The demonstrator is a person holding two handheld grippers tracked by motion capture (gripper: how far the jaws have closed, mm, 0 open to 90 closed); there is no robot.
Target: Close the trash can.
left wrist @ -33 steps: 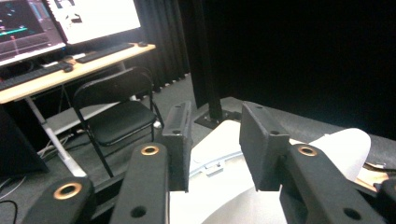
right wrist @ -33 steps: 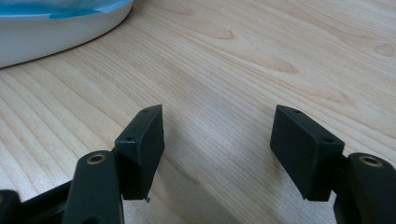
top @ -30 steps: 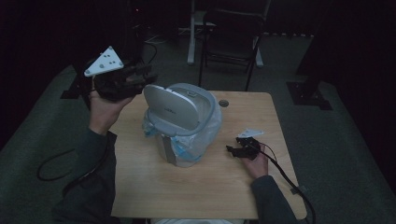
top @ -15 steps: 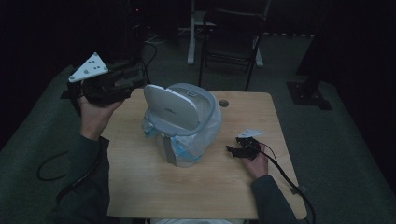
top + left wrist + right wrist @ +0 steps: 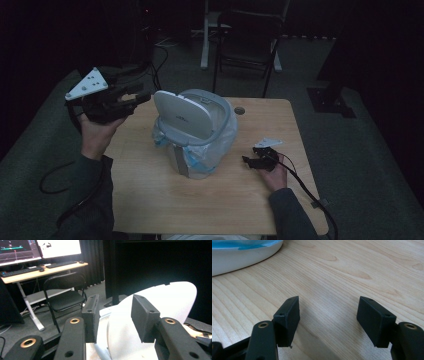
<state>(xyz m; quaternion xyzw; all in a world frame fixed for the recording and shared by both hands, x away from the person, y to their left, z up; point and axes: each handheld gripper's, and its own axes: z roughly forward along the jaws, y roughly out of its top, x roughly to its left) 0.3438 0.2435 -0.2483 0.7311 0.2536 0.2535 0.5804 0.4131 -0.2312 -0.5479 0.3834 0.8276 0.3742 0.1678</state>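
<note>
- The jaws of the left gripper [image 5: 113,320] are seen spread apart in the left gripper view, with nothing held between them; the raised white lid [image 5: 155,315] lies beyond the gap, not touched.
- The jaws of the right gripper [image 5: 328,320] are seen wide apart in the right gripper view, with nothing but bare wood between the pads.
- In the high view, the left gripper [image 5: 131,100] is held up in the air in the person's left hand [image 5: 95,135], above and beyond the left edge of the light wooden table [image 5: 150,200], with its jaws pointed toward the bin.
- A grey three-cornered plate [image 5: 86,84] is seen on top of the left gripper.
- A small white plastic waste bin [image 5: 195,132], lined with a clear bag edged in blue, stands near the middle of the table; its rounded white lid [image 5: 181,114] is tilted up on the side facing the left gripper.
- The right gripper [image 5: 248,160] is rested low at the table surface, right of the bin and apart from it, held in the person's right hand [image 5: 275,175].
- A black cable [image 5: 310,192] is seen trailing from the right gripper toward the table's near right edge.
- A black folding chair [image 5: 247,35] is seen on the dark floor beyond the table.
- In the left gripper view, a desk with lit monitors [image 5: 37,248] and keyboards stands behind that chair [image 5: 63,293].
</note>
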